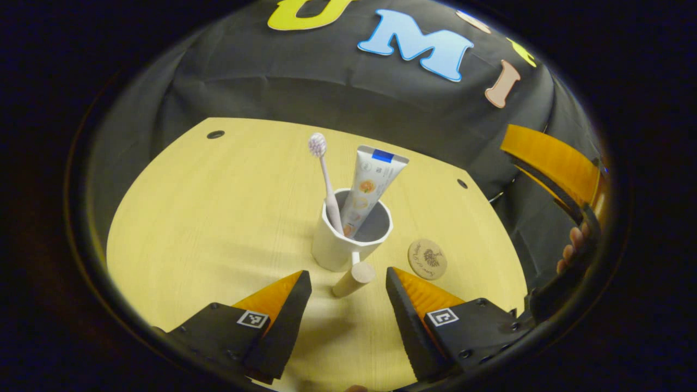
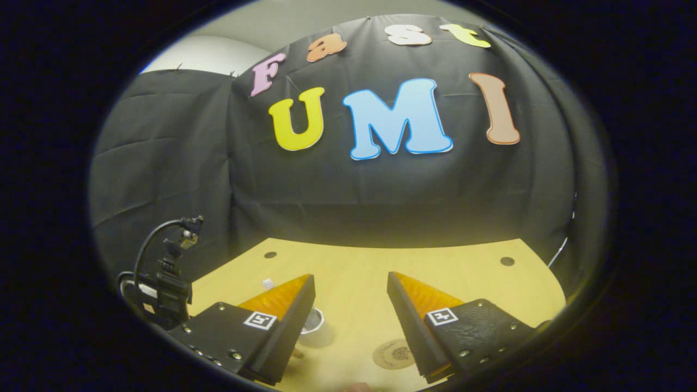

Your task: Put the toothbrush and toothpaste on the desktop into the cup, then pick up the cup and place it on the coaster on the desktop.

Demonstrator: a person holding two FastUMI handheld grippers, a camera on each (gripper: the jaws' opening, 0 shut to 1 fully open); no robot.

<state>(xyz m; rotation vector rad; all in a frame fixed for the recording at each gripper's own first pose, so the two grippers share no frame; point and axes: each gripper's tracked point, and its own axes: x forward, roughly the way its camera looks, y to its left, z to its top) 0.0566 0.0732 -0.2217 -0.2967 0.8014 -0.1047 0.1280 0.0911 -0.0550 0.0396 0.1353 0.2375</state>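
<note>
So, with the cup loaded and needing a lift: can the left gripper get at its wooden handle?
Probably yes: the left gripper is open, and the white cup's wooden handle points toward its gap, nothing between.

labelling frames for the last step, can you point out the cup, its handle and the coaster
cup [image 1: 331, 251]: left gripper view, on its white outer wall below the rim.
handle [image 1: 355, 278]: left gripper view, on the wooden peg sticking out toward the camera.
coaster [image 1: 427, 259]: left gripper view, on the middle of the round disc.

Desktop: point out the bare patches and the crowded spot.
Bare: the desktop left of the cup, and the strip behind it toward the wall. Crowded: the cup's handle and coaster just ahead of the left gripper.
</note>
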